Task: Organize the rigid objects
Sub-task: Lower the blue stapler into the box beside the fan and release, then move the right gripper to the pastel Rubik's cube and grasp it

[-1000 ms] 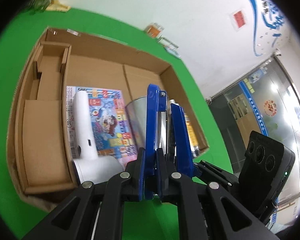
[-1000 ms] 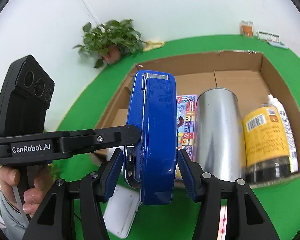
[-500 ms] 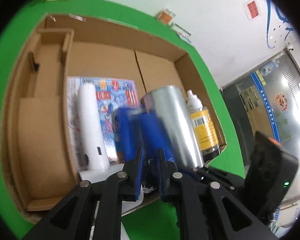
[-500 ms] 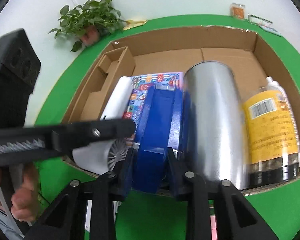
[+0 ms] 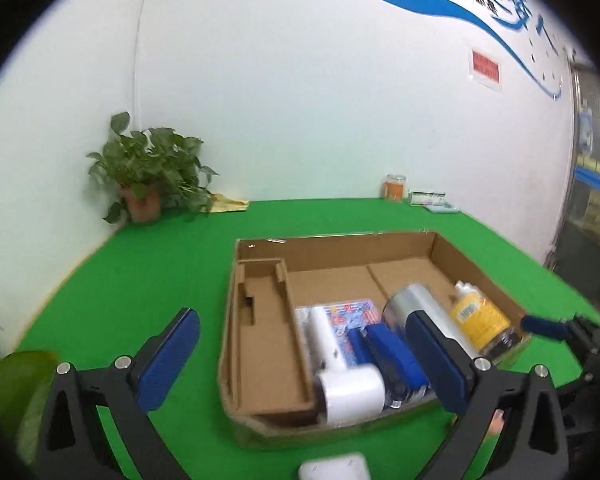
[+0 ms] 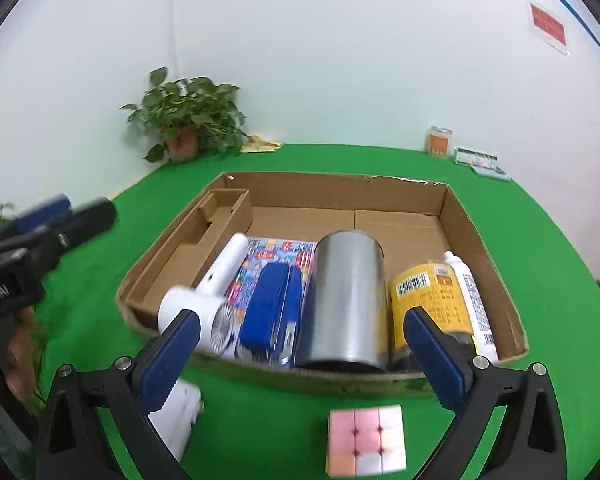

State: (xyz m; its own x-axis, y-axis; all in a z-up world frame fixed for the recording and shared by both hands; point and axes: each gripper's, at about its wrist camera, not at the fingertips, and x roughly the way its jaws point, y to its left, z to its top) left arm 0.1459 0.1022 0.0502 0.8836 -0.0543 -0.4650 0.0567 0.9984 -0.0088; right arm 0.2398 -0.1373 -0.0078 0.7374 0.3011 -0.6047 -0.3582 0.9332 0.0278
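Observation:
A blue stapler [image 6: 272,312] lies in the cardboard box [image 6: 340,184], on a colourful booklet [image 6: 276,252], between a white handheld fan [image 6: 208,300] and a silver can [image 6: 346,300]. It also shows in the left wrist view [image 5: 392,356]. A yellow jar [image 6: 432,300] and a white bottle [image 6: 472,296] lie at the box's right. My right gripper [image 6: 300,356] is open and empty in front of the box. My left gripper [image 5: 300,356] is open and empty, drawn back at the box's front left.
On the green table [image 6: 560,240] in front of the box lie a pastel puzzle cube [image 6: 366,440] and a white flat box [image 6: 180,412]. A cardboard insert [image 5: 260,320] fills the box's left side. A potted plant [image 6: 188,120] and small items [image 6: 440,141] stand by the wall.
Both grippers held the blue stapler above the box, lowered it inside, then opened and drew back. The stapler now lies in the box.

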